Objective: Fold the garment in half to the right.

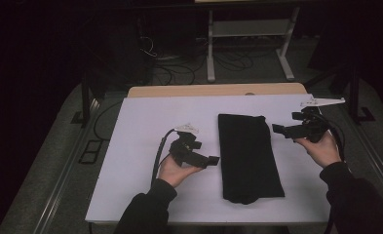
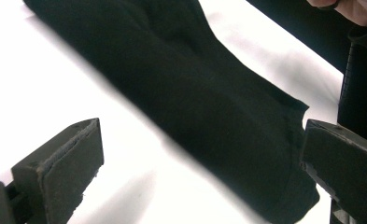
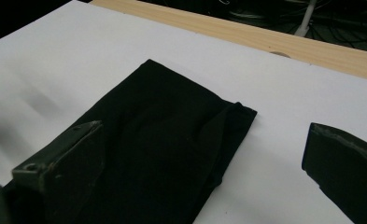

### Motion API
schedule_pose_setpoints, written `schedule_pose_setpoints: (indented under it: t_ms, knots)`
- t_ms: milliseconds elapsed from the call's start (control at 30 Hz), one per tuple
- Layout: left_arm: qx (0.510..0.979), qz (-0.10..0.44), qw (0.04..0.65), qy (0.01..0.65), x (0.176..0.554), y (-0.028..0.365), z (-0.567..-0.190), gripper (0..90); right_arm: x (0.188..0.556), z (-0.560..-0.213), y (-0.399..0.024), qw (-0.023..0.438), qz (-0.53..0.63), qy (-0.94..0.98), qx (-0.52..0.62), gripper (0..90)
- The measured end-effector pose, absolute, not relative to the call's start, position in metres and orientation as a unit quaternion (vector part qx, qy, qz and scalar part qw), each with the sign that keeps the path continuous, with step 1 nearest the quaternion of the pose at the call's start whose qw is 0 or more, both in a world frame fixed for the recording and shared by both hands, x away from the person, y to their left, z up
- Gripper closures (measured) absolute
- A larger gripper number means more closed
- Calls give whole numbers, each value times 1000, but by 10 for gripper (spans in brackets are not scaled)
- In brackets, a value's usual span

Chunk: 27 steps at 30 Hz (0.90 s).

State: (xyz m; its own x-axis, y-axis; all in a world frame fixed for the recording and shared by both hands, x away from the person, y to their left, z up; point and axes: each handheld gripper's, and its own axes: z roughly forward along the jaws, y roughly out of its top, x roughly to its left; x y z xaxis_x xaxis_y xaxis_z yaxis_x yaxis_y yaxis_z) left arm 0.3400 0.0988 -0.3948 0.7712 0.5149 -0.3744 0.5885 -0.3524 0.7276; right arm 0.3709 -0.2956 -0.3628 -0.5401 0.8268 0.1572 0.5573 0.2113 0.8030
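High view: a folded black cloth (image 1: 248,156) lies flat on the white table (image 1: 140,126), right of centre, running from near the front edge toward the back. The left gripper (image 1: 212,161) hovers just beside its left edge, jaws spread and empty. The right gripper (image 1: 278,128) hangs off its far right corner, jaws likewise apart. In the left gripper view the cloth's fabric detail is lost in blur. A bare wooden strip (image 1: 213,89) shows along the table's back edge. The room beyond is dark; cables (image 1: 179,68) and a white stand (image 1: 250,34) are barely legible.
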Motion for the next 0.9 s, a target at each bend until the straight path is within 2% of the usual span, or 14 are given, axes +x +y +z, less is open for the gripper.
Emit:
schedule_pose_setpoints:
  t_ms: [900]
  knots:
    - [808,8,475,349,319,176,-401,0,332,-374,-303,159,447,760,444,0]
